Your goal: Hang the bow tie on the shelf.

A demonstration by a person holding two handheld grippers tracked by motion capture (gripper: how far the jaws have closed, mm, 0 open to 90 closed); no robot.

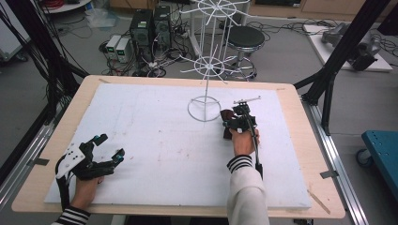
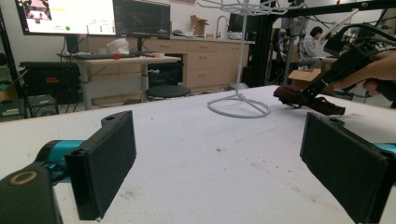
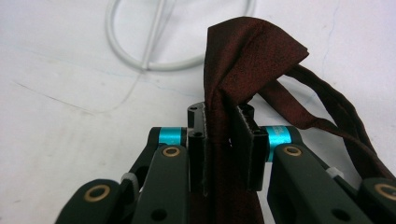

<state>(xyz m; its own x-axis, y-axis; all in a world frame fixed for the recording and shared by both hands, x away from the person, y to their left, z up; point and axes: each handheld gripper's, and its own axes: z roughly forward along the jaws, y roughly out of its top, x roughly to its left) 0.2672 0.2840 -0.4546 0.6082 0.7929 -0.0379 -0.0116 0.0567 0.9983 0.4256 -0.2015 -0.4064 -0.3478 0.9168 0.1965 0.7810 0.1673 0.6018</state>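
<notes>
The right gripper (image 3: 223,149) is tipped down to the table (image 1: 155,154), clamped on a dark red tie (image 3: 243,60). The left gripper (image 1: 109,149) is held level, jaws wide.

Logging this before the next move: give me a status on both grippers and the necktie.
Right gripper shut on dark red necktie. Left gripper open, empty, resting on the white mat. White wire rack stands just beyond the tie.

Black claws (image 3: 224,140) w/ teal bands, brass screws, grey plate; white sleeves, black-striped cuffs.
</notes>
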